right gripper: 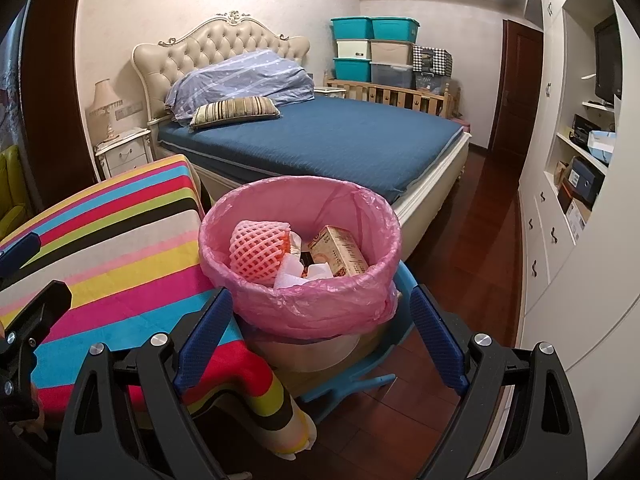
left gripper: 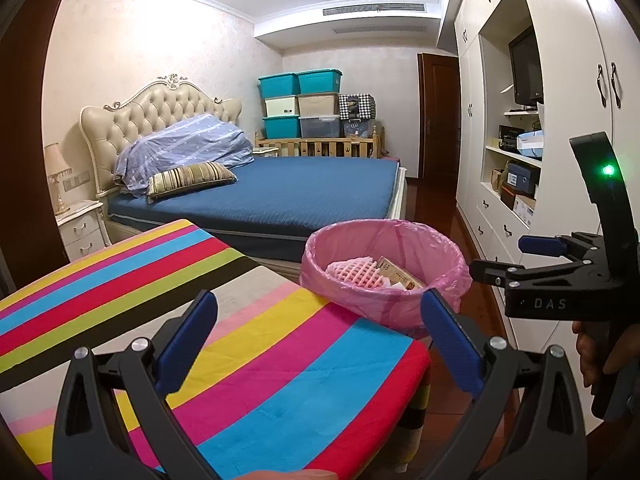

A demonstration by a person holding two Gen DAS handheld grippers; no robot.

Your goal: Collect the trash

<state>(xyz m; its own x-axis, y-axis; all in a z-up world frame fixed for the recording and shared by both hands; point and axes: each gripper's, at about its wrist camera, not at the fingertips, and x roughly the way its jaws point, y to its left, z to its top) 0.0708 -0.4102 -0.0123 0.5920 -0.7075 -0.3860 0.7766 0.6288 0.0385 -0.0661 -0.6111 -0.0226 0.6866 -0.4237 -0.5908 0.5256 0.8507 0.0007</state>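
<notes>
Trash: the pink foam net (right gripper: 255, 255) and the little box (right gripper: 339, 255) lie in the bin, so they look put away.
Bin (right gripper: 300, 300): pink bag inside, just beside the striped surface (left gripper: 280, 360), easy to drop things in.
Left tongs (left gripper: 320, 344): wide apart, holding nothing, over the surface.
Right tongs (right gripper: 320, 340): wide apart, holding nothing, pointing at the bin.

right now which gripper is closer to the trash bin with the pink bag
Right. The right gripper is open right in front of the trash bin, its fingers flanking the bin's base. The left gripper is open over the striped table, with the bin farther ahead to its right.
</notes>
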